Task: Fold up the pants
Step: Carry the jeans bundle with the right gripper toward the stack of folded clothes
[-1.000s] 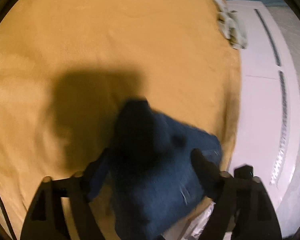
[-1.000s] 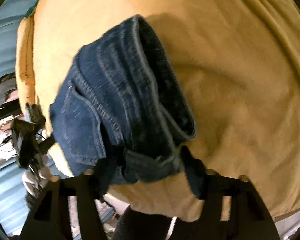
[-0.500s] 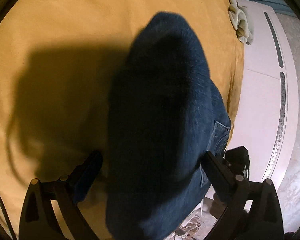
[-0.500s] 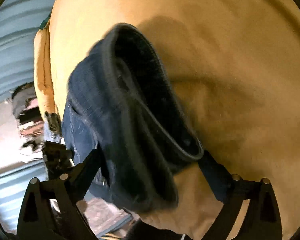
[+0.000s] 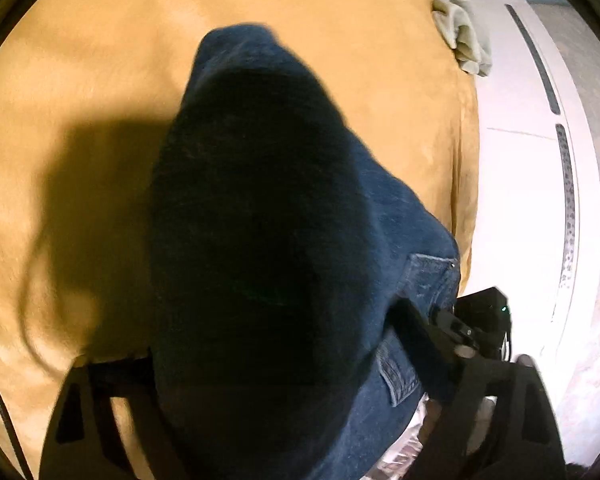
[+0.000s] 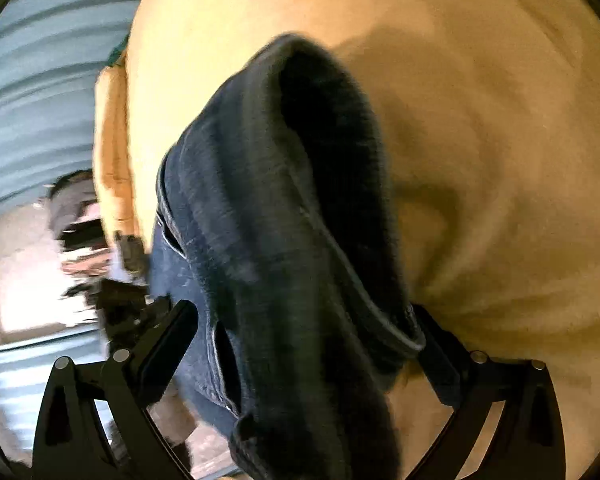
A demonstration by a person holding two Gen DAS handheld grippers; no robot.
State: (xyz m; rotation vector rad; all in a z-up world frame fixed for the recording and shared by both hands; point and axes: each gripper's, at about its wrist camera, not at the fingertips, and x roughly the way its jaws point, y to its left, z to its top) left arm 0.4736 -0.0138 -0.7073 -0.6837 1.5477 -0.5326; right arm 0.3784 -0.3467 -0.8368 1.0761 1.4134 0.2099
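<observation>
- Right now the left gripper (image 5: 278, 354) has the folded jeans (image 5: 268, 240) bulging up between its fingers; its jaws have just been closing in on the bundle. Its right finger (image 5: 420, 344) lies against the denim near a back pocket, while the left finger is mostly hidden behind the cloth, so I cannot tell whether the pads truly press on it.
- Seen from the right wrist, the right gripper (image 6: 306, 338) stands spread as wide as it goes, its jaws having just been opening. The same jeans (image 6: 284, 264) sit in the gap, the rolled waistband edge curving past the right finger (image 6: 440, 356); the left finger (image 6: 168, 344) stands just clear of the fabric.
- Both cameras look steeply down along the fingers, and the denim fills the middle of each view, much of it in deep shadow.
- Under the jeans lies a mustard-yellow cover (image 5: 100, 80), soft and rumpled, with the bundle near its edge.
- Further out in the left wrist view, a pale green cloth (image 5: 466, 42) is bunched at the cover's far corner, beside a white panel (image 5: 516, 184) with dark slots.
- Beyond the cover in the right wrist view there are blurred teal slats (image 6: 48, 64) and dark clutter too smeared to name.
</observation>
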